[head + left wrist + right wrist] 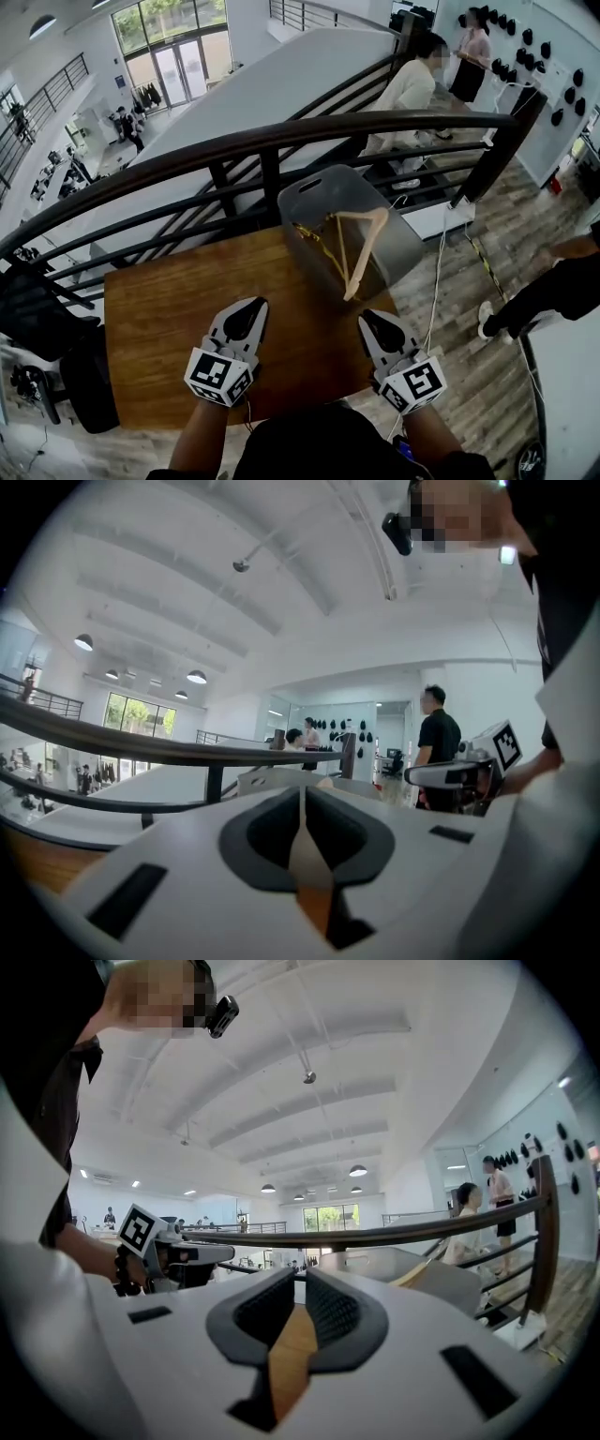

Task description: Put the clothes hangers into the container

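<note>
Left gripper (249, 307) is empty with its pads pressed together. Your right gripper (374, 324) is empty too, its pads all but together with only a sliver between them. Both hover level over the near part of the wooden table (159, 328), well short of the container (405, 246).

That grey translucent container stands at the table's far edge, just in front of the dark railing (281, 141). A wooden hanger (367, 255) lies tilted inside it, with one end resting up near the rim. A thinner yellowish piece (314, 239) lies beside the hanger in the bin, and you cannot tell from here whether it is a second hanger. No hanger shows on the bare tabletop, so the loading looks finished or close to it.

What's left, most likely, is to check the work and come away cleanly:
- Look over the table's left side and near edge for a hanger you may have missed.
- Keep both grippers back and level, so neither one brushes the bin.
- The container looks light and sits close to the far edge, so do not push it towards the railing.
- If you want the wooden hanger sitting lower, press down gently on its high end with closed jaws rather than gripping it again.
</note>
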`<action>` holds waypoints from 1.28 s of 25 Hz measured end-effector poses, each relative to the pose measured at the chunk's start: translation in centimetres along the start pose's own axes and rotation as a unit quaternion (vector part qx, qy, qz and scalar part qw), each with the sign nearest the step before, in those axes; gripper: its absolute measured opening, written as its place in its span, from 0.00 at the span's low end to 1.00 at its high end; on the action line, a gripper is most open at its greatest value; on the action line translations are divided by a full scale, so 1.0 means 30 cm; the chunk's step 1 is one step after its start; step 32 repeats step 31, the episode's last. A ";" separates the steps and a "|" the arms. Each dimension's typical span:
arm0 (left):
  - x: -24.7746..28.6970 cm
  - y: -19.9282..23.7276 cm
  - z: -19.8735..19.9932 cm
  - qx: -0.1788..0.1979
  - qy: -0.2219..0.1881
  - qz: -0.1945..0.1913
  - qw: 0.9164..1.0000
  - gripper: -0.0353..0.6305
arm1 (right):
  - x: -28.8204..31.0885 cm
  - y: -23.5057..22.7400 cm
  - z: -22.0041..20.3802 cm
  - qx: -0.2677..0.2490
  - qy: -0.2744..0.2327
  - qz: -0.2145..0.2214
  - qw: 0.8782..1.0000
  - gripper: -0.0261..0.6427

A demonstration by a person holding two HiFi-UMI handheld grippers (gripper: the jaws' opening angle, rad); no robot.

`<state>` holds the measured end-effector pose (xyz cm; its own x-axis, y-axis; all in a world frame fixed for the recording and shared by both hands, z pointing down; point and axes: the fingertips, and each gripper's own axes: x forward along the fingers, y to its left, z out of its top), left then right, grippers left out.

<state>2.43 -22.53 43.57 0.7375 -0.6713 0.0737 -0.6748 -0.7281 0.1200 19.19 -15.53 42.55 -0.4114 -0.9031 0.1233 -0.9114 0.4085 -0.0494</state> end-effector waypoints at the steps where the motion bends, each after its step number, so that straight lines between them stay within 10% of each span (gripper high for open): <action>1: -0.009 -0.001 -0.001 -0.003 -0.004 0.002 1.000 0.10 | 0.002 -0.003 -0.001 -0.002 -0.003 0.000 1.000 0.08; 32: -0.030 0.000 0.033 -0.055 -0.038 0.020 0.998 0.10 | 0.070 -0.107 0.030 0.033 -0.028 0.011 0.999 0.03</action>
